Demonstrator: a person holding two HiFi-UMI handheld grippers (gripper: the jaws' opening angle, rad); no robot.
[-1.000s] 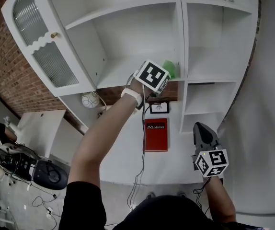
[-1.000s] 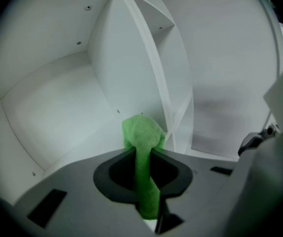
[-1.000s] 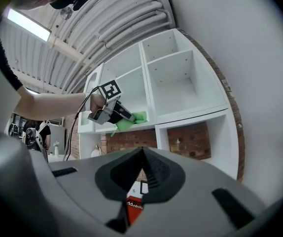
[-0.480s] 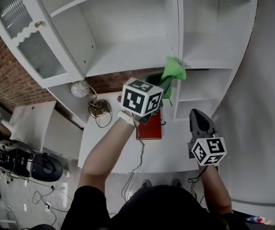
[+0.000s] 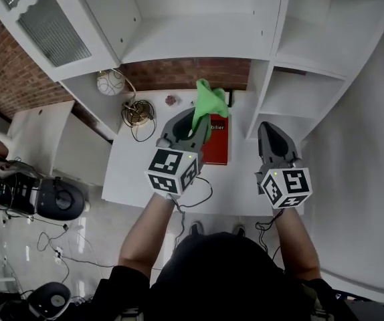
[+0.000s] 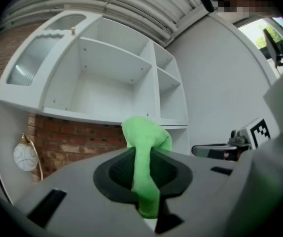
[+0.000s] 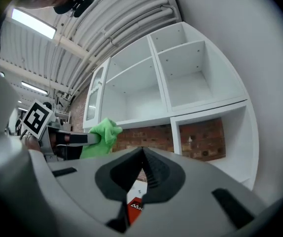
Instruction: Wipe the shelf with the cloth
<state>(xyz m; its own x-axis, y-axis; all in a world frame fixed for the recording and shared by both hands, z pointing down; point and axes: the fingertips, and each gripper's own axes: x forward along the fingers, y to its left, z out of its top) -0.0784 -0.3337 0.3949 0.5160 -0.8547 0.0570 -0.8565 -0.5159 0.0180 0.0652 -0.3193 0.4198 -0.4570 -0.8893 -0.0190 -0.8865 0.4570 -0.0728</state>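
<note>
A green cloth [image 5: 209, 103] sticks up out of my left gripper [image 5: 196, 121], which is shut on it and held out over the white table, below and in front of the wide white shelf [image 5: 192, 45]. In the left gripper view the cloth [image 6: 144, 149] hangs pinched between the jaws, with the shelf [image 6: 102, 116] well beyond it. My right gripper [image 5: 267, 131] is level with the left one, to its right, its jaws closed with nothing between them. The right gripper view shows the cloth [image 7: 102, 134] at its left, apart from that gripper [image 7: 142, 156].
A red book [image 5: 218, 147] lies on the white table [image 5: 128, 179] under the grippers. A round white lamp [image 5: 110, 82] and coiled cables sit at the table's back left. The ribbed-glass cabinet door [image 5: 41, 25] stands open at left. Narrow shelf compartments [image 5: 312, 52] are at right.
My left gripper has pulled the cloth back off the shelf and come down toward my body. The right gripper has barely moved. The head view has tilted downward.
</note>
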